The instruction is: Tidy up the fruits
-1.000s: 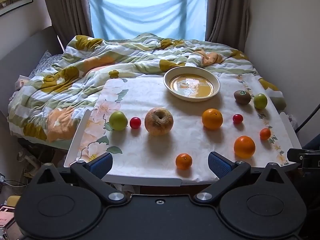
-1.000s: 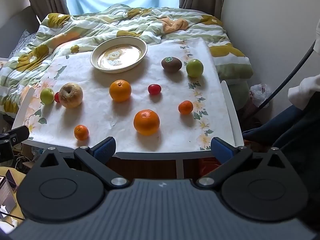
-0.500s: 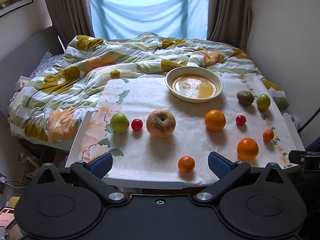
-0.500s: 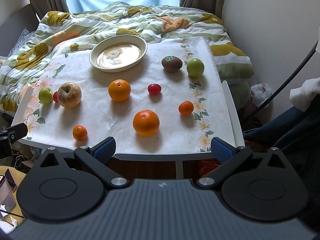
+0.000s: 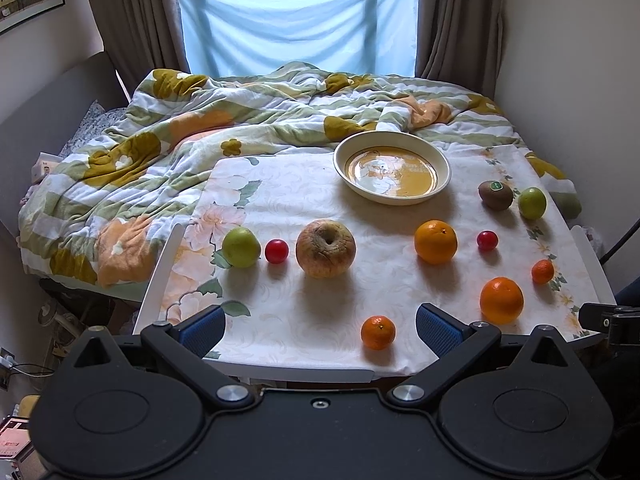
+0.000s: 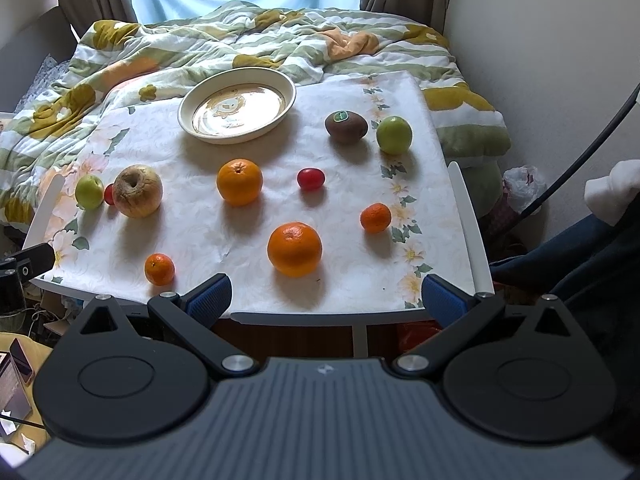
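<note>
Several fruits lie loose on a floral tablecloth. In the left wrist view: a green apple, a red tomato, a wrinkled brown apple, two oranges, a small mandarin, a kiwi. An empty cream plate sits at the back. My left gripper stands open at the table's near edge. In the right wrist view my right gripper is open, just short of the big orange; the plate lies beyond.
A rumpled flowered duvet covers the bed behind the table. A wall stands close on the right, with a black cable beside it. The table's white side rails mark its edges. Clutter lies on the floor at the left.
Both grippers have drifted slightly forward and upward toward the table; the fruits appear a little lower and nearer. Nothing on the table has moved.
</note>
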`<state>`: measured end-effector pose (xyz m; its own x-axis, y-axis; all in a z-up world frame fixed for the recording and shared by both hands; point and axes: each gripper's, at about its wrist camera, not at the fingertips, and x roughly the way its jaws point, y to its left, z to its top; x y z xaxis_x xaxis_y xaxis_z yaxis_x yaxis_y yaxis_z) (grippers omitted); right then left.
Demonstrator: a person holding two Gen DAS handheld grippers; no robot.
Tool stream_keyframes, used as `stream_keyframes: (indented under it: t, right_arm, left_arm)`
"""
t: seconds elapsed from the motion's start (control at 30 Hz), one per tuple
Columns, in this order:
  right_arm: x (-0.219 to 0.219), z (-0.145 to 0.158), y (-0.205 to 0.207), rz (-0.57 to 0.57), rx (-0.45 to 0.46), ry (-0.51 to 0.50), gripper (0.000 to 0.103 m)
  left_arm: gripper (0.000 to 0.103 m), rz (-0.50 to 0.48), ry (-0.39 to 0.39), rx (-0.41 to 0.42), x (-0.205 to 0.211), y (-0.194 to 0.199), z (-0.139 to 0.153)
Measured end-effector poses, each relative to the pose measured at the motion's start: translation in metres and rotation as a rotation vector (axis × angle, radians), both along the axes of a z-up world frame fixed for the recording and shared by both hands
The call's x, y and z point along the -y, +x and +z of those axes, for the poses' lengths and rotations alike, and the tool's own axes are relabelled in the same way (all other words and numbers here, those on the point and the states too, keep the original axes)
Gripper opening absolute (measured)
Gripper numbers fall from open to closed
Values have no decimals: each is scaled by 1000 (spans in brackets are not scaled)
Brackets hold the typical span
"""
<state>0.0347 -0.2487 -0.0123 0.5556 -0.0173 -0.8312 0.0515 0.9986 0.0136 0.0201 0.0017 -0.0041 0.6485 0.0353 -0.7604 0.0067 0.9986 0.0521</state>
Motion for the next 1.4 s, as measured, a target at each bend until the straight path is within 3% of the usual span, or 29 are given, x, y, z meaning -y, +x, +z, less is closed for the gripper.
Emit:
stream_keyframes:
  t: [1.4]
  right_arm:
    - [-4, 4, -4, -11, -3, 3, 103]
  left_arm:
    - [103, -2, 1, -5, -5, 7, -3]
